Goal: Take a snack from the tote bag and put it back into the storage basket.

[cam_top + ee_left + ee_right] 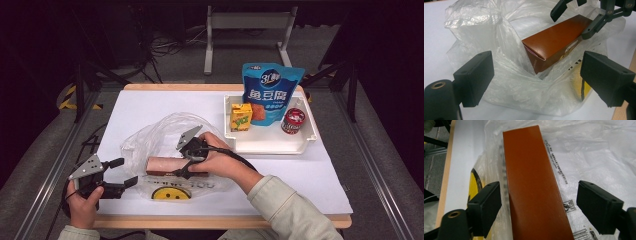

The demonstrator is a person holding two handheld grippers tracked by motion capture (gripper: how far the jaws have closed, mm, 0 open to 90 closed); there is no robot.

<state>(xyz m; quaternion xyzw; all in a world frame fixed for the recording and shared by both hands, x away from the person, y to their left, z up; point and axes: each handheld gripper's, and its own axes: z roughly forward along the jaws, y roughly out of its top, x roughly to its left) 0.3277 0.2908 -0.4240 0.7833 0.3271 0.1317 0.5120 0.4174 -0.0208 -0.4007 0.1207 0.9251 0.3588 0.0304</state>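
Wood-edged bench (225,220) under a white sheet (150,102), on grey floor (375,150). Dark room behind; white metal stand (248,22) and loose cables (167,47) past the far edge.

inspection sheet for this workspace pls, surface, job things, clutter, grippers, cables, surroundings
surface: white sheet over a wooden table, flat.
job's things: long brown cardboard box lying on a crumpled clear plastic bag with a yellow print.
clutter: white plastic tray holding a blue snack pouch, a yellow drink carton and a red-lidded can.
grippers: left gripper open, at the bag's edge; right gripper open, jaws either side of the box, apart from it.
cables: black cable trails from the right gripper over the hand.
surroundings: grey floor, white metal frame behind the table.
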